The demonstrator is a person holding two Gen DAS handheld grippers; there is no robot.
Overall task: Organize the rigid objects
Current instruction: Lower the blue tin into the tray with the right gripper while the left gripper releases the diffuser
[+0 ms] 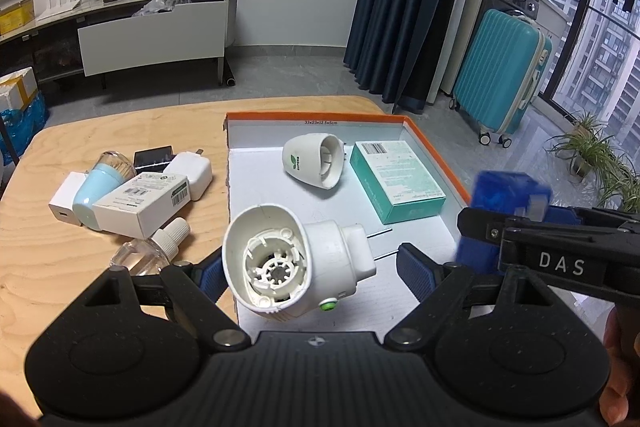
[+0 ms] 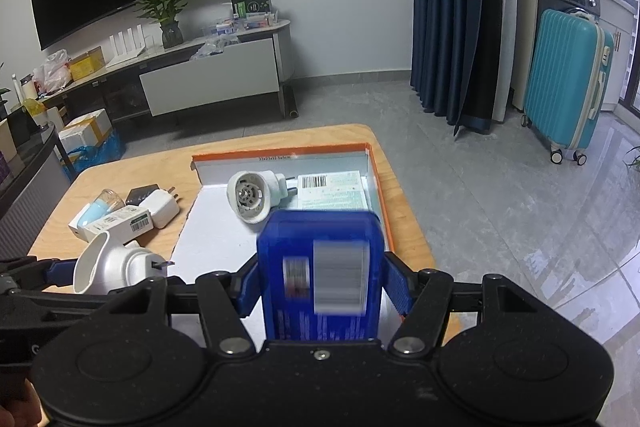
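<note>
— Between the left gripper's [image 1: 310, 259] jaws, what's that white thing?

— A plug-in [image 1: 288, 259], tilted, its hollow end turned back towards the gripper. The jaws stand wide. The right-hand pad is clear of it, with a gap showing. The left-hand pad is right by its rim, though I can't tell if they touch. I'd call that gripper released.

— And past those jaws?

— The tray [image 1: 436, 155] with the orange rim. Well ahead of the jaws, a second plug-in [image 1: 312, 159] lies on its side in there, and a green box [image 1: 396, 179] lies flat just right of it.

— What's out to the left?

— Bare table [image 1: 60, 267] with a small heap on it. A clear bottle [image 1: 148, 247] is nearest the left jaw, and a white carton [image 1: 140, 203] is just beyond.

— And the right gripper [image 2: 322, 267]?

— A blue box [image 2: 320, 239] stands between its jaws, barcode label facing back, over the near end of the tray. The pads sit close on both sides. The box is smeared while the jaws look sharp, so I can't tell whether it's clamped or loose.
</note>
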